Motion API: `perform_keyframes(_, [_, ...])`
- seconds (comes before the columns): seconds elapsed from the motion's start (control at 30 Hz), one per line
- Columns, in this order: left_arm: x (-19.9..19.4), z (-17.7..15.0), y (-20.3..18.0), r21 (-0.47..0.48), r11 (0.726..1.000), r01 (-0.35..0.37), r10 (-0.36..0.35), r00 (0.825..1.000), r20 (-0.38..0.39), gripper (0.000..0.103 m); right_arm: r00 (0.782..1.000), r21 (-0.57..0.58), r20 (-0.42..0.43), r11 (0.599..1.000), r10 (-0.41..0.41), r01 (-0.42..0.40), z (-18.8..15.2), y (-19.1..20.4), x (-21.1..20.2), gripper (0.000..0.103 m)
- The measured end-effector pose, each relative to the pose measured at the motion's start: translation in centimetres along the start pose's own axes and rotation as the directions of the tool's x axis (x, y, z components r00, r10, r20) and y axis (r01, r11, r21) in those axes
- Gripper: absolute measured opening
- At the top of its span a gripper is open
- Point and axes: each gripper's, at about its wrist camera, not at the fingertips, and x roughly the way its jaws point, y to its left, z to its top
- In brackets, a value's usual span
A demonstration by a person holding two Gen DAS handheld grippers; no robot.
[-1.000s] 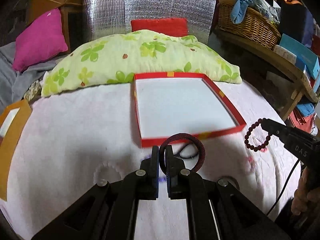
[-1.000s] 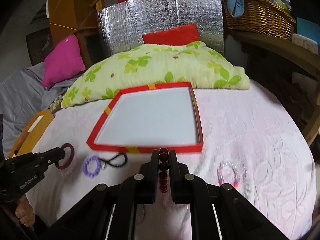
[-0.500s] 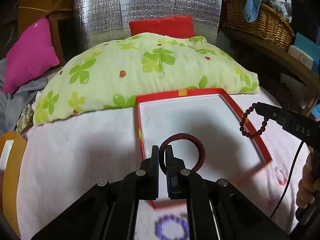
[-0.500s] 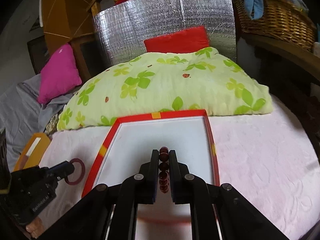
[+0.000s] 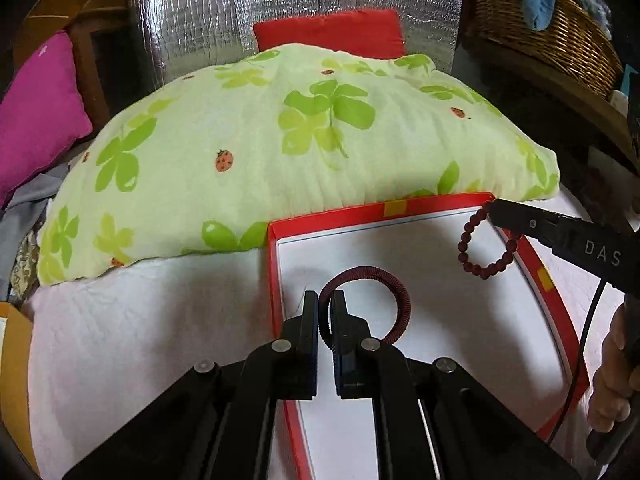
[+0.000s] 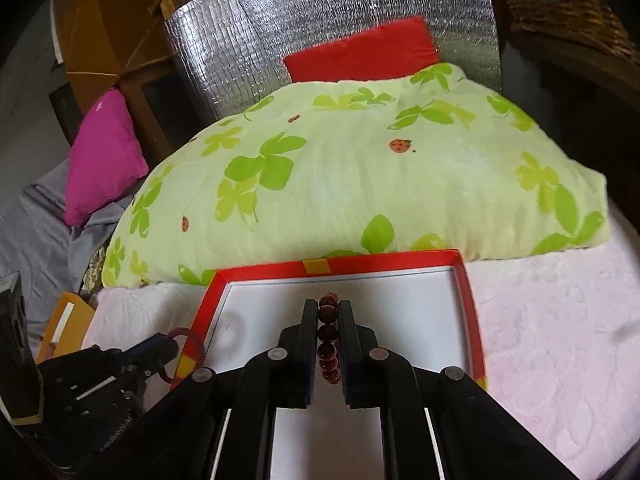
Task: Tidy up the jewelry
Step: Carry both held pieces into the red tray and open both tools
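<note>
My left gripper (image 5: 325, 300) is shut on a dark red cord ring (image 5: 396, 292) and holds it above the near left part of the red-rimmed white tray (image 5: 472, 200). My right gripper (image 6: 328, 308) is shut on a dark red bead bracelet (image 6: 328, 332) over the tray (image 6: 468, 280). In the left wrist view the bracelet (image 5: 486, 270) hangs from the right gripper (image 5: 496, 210) over the tray's far right. In the right wrist view the left gripper (image 6: 170, 346) holds the ring (image 6: 192, 338) at the tray's left rim.
A green clover-print pillow (image 5: 280, 140) lies right behind the tray on the white bedcover (image 5: 140, 320). A pink cushion (image 5: 36, 116) and an orange box (image 5: 12, 360) are at the left. A wicker basket (image 5: 548, 28) stands back right.
Both grippers have moved forward with their rings, from in front of the tray to above it. The purple bracelet and other loose pieces on the cover have dropped out of view.
</note>
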Motion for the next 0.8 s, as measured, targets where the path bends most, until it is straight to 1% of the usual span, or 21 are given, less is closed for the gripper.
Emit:
perform_keyframes(0.27, [3.6, 0.8, -0.2, -0.022, 1.0, 0.021, -0.022, 0.999, -0.049, 0.006, 0.999, 0.093, -0.041, 0.996, 0.02, -0.016, 0.8, -2.1, 3.4, 0.011])
perform_keyframes(0.43, [5.1, 0.8, -0.6, -0.01, 1.0, 0.006, -0.006, 0.997, -0.077, 0.006, 0.998, 0.118, -0.058, 0.993, -0.008, 0.014, 0.5, -3.3, 4.4, 0.011])
perform_keyframes(0.7, [6.4, 1.4, -0.9, -0.001, 1.0, -0.024, 0.024, 0.995, -0.093, 0.007, 0.993, 0.121, -0.09, 0.989, -0.07, 0.081, 0.3, -4.4, 5.8, 0.012])
perform_keyframes(0.8, [6.9, 1.6, -0.6, -0.003, 0.999, -0.035, 0.034, 0.994, -0.102, 0.01, 0.991, 0.131, -0.103, 0.987, -0.08, 0.094, 0.3, -5.0, 6.1, 0.012])
